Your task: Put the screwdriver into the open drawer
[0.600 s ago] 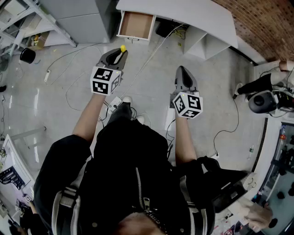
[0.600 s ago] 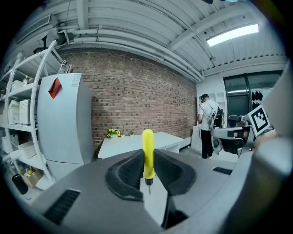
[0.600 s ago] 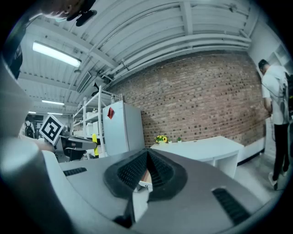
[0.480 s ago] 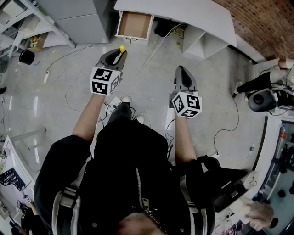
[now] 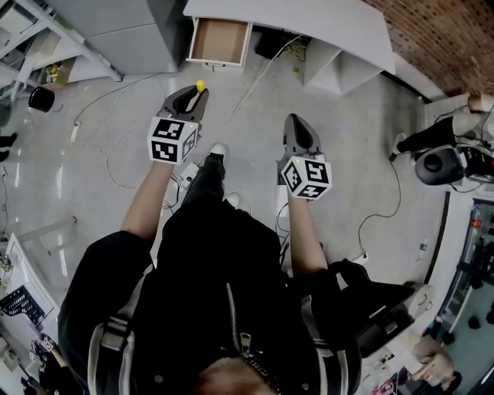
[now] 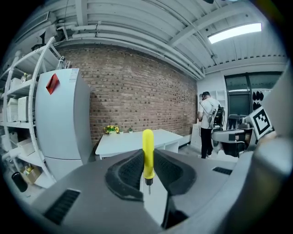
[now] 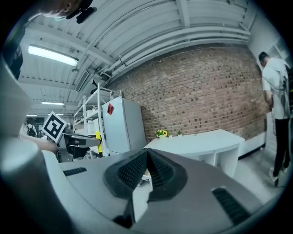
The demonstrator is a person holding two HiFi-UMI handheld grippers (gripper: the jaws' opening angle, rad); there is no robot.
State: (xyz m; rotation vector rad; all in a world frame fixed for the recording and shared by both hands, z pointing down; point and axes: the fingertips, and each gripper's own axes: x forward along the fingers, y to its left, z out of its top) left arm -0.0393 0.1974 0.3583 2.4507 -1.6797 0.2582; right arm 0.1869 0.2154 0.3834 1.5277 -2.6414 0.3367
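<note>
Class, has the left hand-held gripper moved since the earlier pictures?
No: the left hand-held gripper, gripping the screwdriver, keeps about the same gap below the open drawer.

Brick wall, white fridge, standing person

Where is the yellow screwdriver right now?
The screwdriver is clamped upright, handle up, between the fingers of the left gripper. In the head view it sits left of centre, short of the open drawer of the white desk.

From above, the left tool hides the screwdriver except its yellow end.
</note>
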